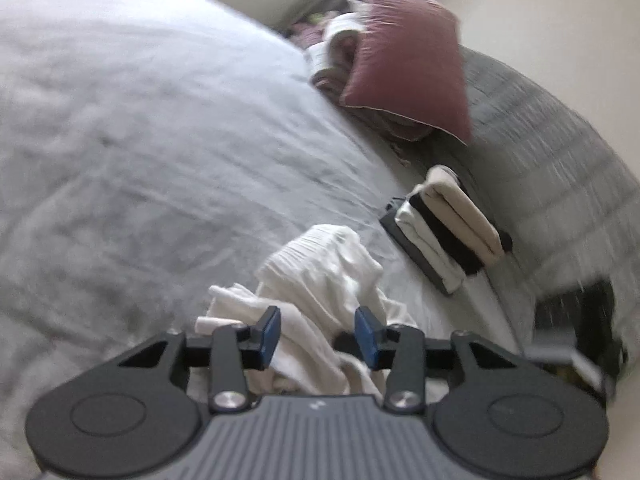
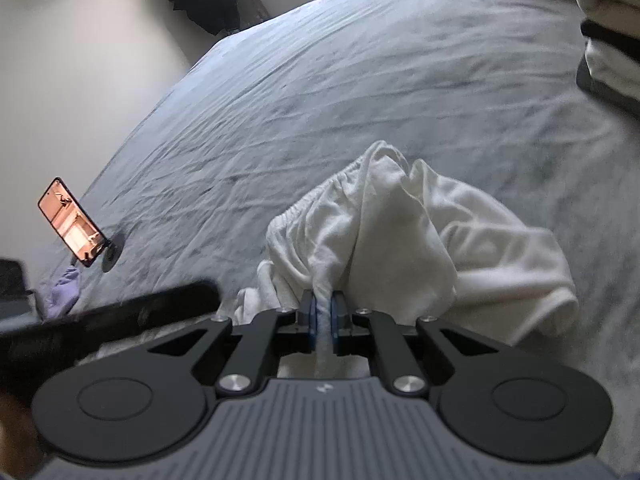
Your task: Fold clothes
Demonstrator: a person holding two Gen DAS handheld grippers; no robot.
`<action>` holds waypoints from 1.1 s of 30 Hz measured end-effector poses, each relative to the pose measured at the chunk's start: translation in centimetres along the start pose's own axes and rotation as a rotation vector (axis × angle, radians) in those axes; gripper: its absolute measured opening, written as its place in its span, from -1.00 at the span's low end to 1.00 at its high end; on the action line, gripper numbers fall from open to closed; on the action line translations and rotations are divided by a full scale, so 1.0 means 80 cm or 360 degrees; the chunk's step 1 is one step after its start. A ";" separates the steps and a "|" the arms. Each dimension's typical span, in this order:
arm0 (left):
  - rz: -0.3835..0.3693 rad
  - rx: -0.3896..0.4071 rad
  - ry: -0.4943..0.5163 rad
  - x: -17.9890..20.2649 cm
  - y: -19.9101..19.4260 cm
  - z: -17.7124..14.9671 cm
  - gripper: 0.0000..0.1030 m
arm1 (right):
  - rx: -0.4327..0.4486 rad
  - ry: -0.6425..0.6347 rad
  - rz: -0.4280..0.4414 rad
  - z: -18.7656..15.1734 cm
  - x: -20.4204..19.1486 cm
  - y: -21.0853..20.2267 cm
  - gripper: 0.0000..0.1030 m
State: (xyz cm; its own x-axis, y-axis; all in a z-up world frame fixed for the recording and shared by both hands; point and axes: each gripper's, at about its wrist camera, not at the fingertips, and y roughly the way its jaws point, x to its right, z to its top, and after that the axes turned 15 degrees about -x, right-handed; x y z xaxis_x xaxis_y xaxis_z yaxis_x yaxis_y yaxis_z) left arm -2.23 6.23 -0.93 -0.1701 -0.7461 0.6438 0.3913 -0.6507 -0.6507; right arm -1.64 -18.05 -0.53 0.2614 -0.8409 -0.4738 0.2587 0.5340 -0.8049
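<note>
From my remote seat I saw the right claw (image 2: 323, 314) clamped tight on a twisted ridge of the crumpled white cotton garment with a gathered elastic waistband (image 2: 384, 232), while the left claw (image 1: 316, 334) stood with its blue pads apart, cloth lying between them but neither pad pressing on it. The garment sat low and centre in both views, heaped on the wrinkled grey bed sheet (image 2: 320, 80), just ahead of both claws. The main risk, as I judged it, was that the right claw held only a thin bunched pinch, perhaps several layers at once, so any lift could drag the whole heap up as a knot instead of opening it flat; a slip from so narrow a bite looked just as likely. With the left claw gripping nothing, the cloth had one anchor and would probably swing or twist. The neat stack of folded cream and black clothes (image 1: 448, 232) lay near, right of centre in the left view, and a wide pull could knock it. The garment looked soft, thick and limp, deeply creased, its waistband puckered at the upper left of the heap, one rounded fold bulging at lower right.
</note>
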 end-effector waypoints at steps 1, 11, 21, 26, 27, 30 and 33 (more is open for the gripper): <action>-0.0019 -0.0006 -0.0044 -0.003 0.004 0.002 -0.15 | -0.0007 0.0008 0.0014 -0.002 0.002 -0.001 -0.83; -0.0020 -0.0088 -0.0124 0.009 0.051 0.005 -0.13 | -0.0065 0.0040 0.0066 -0.020 0.014 -0.011 -0.82; 0.0009 0.0084 -0.0004 0.035 0.021 -0.003 -0.78 | 0.0024 -0.0007 0.0070 -0.021 0.006 -0.035 -0.82; 0.0043 0.0188 0.0049 0.038 -0.004 -0.005 -0.83 | 0.0081 -0.0047 0.0125 -0.012 -0.008 -0.043 -0.82; 0.0050 0.0204 0.0055 0.037 -0.010 -0.006 -0.83 | 0.0078 -0.0052 0.0146 -0.010 -0.011 -0.042 -0.82; 0.0072 0.0242 0.0070 0.031 -0.029 -0.009 -0.84 | 0.0047 -0.0085 0.0219 -0.006 -0.023 -0.034 -0.82; 0.0097 0.0276 0.0067 0.023 -0.048 -0.015 -0.84 | 0.0009 -0.0122 0.0278 -0.003 -0.035 -0.023 -0.81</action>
State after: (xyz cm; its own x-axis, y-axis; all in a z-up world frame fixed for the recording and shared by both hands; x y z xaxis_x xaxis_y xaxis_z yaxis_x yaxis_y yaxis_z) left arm -5.13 7.17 2.26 -0.1779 -0.7909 0.5855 0.5513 -0.5729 -0.6065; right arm -3.06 -16.65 2.20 0.3730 -0.7262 -0.5776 0.2083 0.6721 -0.7106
